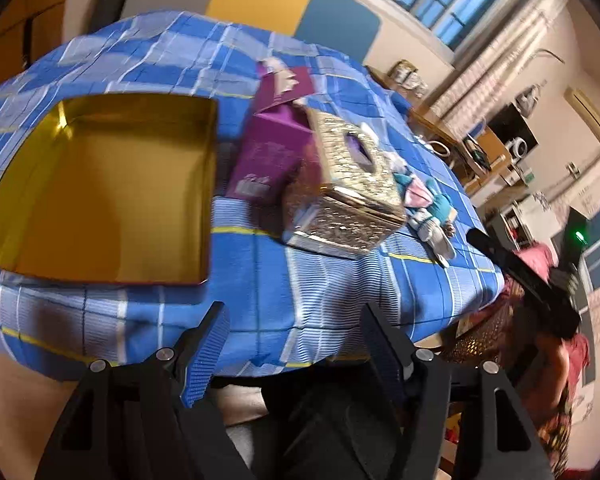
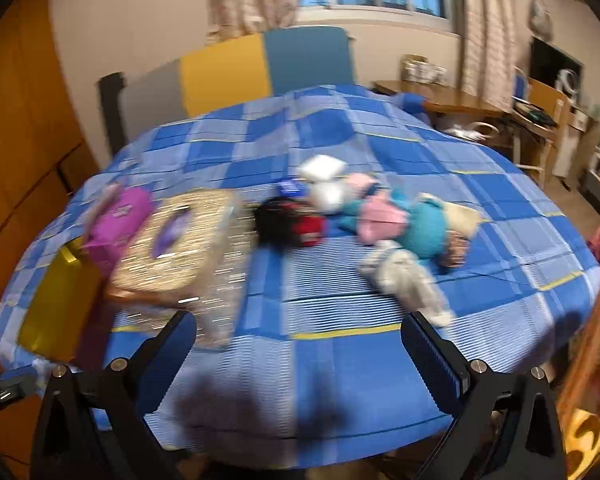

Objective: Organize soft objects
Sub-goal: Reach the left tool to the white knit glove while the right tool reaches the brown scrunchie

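In the left wrist view, the picture was a little smeared. The left claw point(image 1: 290, 344) stood at the bottom of the frame with its fingers wide apart, and nothing was between them; they touched nothing. Above it lay the bed point(image 1: 340, 300) with a blue checked cover. An open gold tin point(image 1: 100, 188) took the left part of the frame, and its left edge was cut off by the frame border. At the centre stood a purple carton point(image 1: 266, 152) and, just beside it, a tilted gold tissue box point(image 1: 348, 196). The box hid most of the soft toys point(image 1: 428, 208) at the centre right, so only a blue and pink one was seen. The other gripper showed as a dark bar at the right edge.

In the right wrist view, everything was strongly blurred. The right claw point(image 2: 300, 344) was also spread wide at the bottom and held nothing. The soft toys point(image 2: 384, 224) lay in a loose group at the centre and centre right of the bed point(image 2: 340, 360); single shapes were hard to tell. The tissue box point(image 2: 180, 252), the purple carton point(image 2: 118, 228) and the gold tin point(image 2: 56, 304) were at the left, and the tin was partly hidden.
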The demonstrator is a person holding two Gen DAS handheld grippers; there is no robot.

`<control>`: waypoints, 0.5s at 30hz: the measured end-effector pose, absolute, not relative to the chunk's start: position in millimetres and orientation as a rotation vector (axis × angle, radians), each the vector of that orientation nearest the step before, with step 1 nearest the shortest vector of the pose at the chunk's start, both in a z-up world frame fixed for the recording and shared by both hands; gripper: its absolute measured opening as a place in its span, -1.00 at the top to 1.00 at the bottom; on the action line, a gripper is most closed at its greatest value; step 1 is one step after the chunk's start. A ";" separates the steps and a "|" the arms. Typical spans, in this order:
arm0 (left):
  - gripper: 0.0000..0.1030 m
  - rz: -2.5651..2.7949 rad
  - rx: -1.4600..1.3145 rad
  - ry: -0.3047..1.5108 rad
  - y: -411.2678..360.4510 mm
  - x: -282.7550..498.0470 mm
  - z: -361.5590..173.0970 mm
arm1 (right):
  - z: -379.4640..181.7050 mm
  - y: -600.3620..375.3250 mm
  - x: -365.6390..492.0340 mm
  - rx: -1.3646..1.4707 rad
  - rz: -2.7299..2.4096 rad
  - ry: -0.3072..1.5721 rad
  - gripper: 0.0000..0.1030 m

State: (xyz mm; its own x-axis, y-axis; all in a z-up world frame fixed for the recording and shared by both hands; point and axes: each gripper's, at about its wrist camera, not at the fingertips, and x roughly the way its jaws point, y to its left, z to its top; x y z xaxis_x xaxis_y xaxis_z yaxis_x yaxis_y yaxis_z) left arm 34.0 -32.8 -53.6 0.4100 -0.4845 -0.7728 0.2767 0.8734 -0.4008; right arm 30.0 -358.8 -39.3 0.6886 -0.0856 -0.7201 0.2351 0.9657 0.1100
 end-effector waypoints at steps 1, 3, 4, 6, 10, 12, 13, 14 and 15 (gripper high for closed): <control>-0.31 -0.505 -0.211 1.020 -38.2 31.9 -51.4 | -41.1 -376.2 32.2 0.202 -0.221 0.801 -1.00; -0.31 -0.532 -0.197 1.012 -45.2 31.2 -49.4 | -41.6 -402.2 37.7 0.212 -0.267 0.802 -1.00; -0.31 -0.542 -0.180 1.012 -51.2 31.5 -48.7 | -41.1 -420.0 40.7 0.221 -0.296 0.798 -1.00; -0.31 -0.574 -0.157 1.018 -61.5 35.7 -49.4 | -38.5 -444.4 48.3 0.243 -0.322 0.792 -0.99; -0.32 -0.640 -0.135 1.023 -82.4 38.4 -48.5 | -39.6 -494.2 68.1 0.304 -0.366 0.811 -0.82; -0.33 -0.660 -0.102 1.022 -93.4 38.8 -47.6 | -44.0 -512.4 76.7 0.347 -0.371 0.822 -0.79; -0.34 -0.678 -0.090 1.025 -99.5 38.9 -47.1 | -46.5 -516.2 80.7 0.353 -0.371 0.829 -0.76; -0.34 -0.691 -0.081 1.025 -104.4 38.3 -47.3 | -50.9 -520.9 87.6 0.349 -0.368 0.834 -0.70; -0.34 -0.703 -0.073 1.027 -108.8 38.2 -46.8 | -54.3 -523.6 92.7 0.333 -0.371 0.842 -0.68</control>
